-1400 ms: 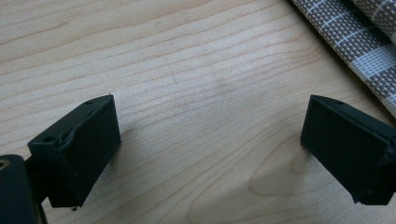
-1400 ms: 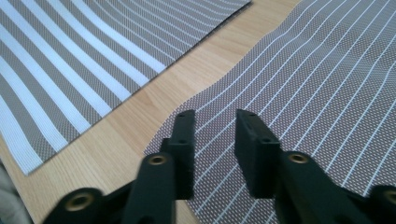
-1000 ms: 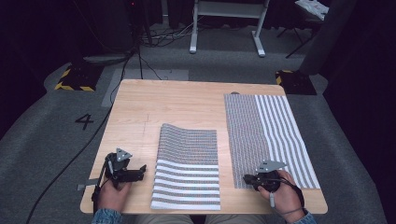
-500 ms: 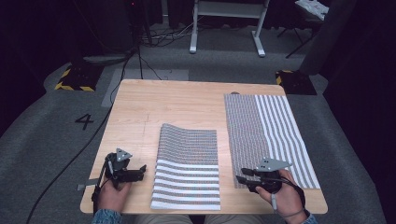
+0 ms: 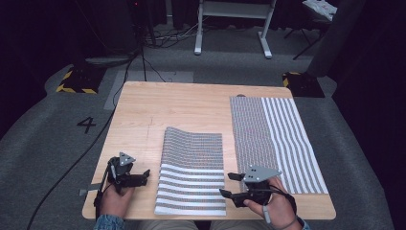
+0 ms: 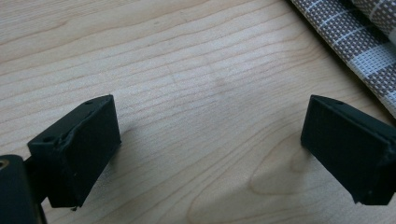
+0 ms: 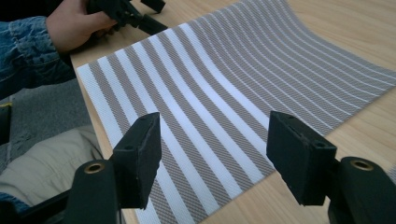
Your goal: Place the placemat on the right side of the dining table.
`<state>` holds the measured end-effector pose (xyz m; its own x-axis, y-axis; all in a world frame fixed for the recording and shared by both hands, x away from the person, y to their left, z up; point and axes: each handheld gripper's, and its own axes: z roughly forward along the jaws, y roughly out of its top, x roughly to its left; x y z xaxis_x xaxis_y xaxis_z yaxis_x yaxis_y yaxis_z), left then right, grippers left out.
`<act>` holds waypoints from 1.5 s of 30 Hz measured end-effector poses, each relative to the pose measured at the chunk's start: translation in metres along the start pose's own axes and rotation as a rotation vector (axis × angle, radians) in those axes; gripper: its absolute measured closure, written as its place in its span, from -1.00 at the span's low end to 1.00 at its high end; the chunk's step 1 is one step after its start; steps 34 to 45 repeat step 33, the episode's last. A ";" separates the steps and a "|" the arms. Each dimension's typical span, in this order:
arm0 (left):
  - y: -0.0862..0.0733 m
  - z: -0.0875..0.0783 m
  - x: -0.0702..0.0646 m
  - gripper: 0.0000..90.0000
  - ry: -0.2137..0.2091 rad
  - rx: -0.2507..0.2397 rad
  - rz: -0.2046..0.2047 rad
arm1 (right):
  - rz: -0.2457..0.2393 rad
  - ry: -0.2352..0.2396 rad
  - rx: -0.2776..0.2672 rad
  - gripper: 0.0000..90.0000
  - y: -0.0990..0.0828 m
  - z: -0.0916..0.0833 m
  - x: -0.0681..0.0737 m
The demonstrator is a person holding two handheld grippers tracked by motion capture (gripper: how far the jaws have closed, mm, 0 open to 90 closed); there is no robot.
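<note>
Two striped woven placemats lie on the wooden table (image 5: 143, 110). The middle mat (image 5: 191, 172) lies with its near edge at the table's front; its far end bulges up a little. The right mat (image 5: 277, 139) lies flat. My right gripper (image 5: 226, 184) hovers at the middle mat's near right edge, pointing left. Its jaws have just been opening and stand open with nothing between them. In the right gripper view, that gripper (image 7: 215, 158) looks over the mat's wide stripes (image 7: 224, 74). My left gripper (image 5: 143, 176) rests left of the mat, open (image 6: 210, 158) over bare wood, with the mat's edge (image 6: 355, 42) beyond it.
A cable (image 5: 72, 163) trails off the table's left side across the grey floor. A white frame stand (image 5: 234, 24) is behind the table. In the right gripper view the person's left hand (image 7: 70, 28) and denim sleeve sit at the table's front corner.
My right gripper has opened and shifted left and up, from the right mat's near corner toward the middle mat. The left gripper has stayed put.
</note>
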<state>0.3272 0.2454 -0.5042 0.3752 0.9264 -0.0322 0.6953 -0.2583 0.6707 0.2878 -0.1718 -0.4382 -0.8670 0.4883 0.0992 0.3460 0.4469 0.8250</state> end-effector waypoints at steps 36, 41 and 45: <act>0.002 0.002 0.000 -0.93 -0.011 0.006 0.002 | -0.090 -0.056 0.114 -0.54 -0.035 0.068 0.007; 0.002 0.002 0.000 -0.93 -0.011 0.006 0.002 | -0.090 -0.056 0.114 -0.54 -0.035 0.068 0.007; 0.002 0.002 0.000 -0.93 -0.011 0.006 0.002 | -0.090 -0.056 0.114 -0.54 -0.035 0.068 0.007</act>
